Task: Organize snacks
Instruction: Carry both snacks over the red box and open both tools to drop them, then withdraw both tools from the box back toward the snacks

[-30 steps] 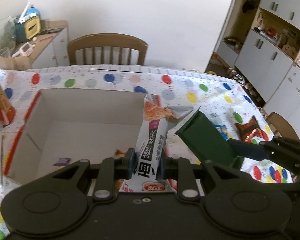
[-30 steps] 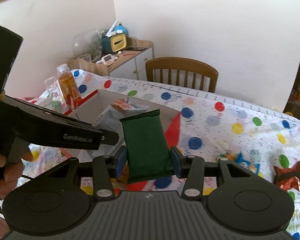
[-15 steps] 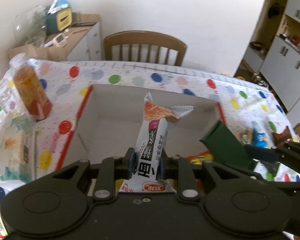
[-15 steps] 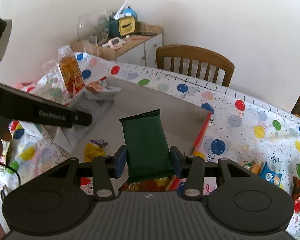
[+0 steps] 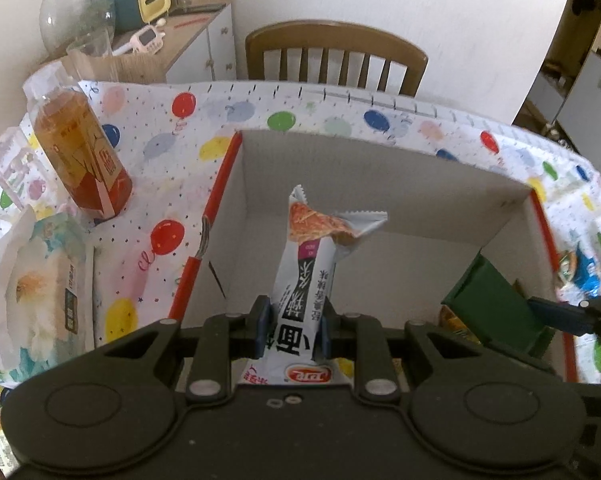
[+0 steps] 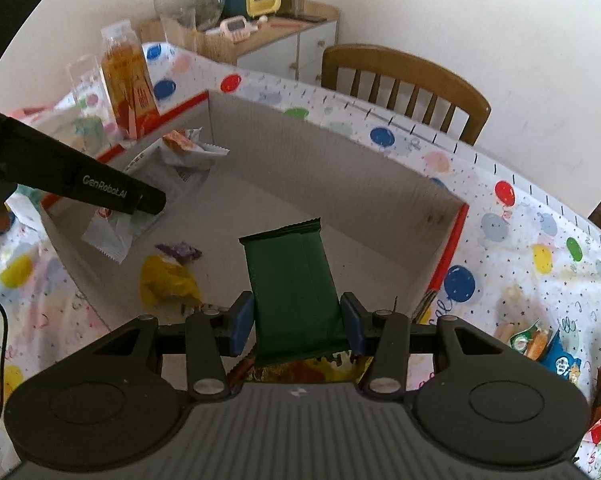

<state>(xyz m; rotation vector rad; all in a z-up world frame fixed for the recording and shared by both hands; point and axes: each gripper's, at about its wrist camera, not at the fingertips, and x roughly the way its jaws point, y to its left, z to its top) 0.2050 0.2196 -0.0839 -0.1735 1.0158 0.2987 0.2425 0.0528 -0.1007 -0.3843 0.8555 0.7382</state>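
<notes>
Snacks are held over the open cardboard box (image 5: 380, 172): toward its left side a white packet (image 5: 300, 288) is clamped by the left gripper (image 5: 291, 330), toward its right a green packet (image 6: 294, 280) is pinched by the right gripper (image 6: 296, 322).

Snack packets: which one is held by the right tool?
The plain dark green packet, pinched upright in the right tool; the left tool grips the white printed packet.

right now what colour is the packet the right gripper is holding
Plain dark green packet, clearest in the right wrist view.
</notes>
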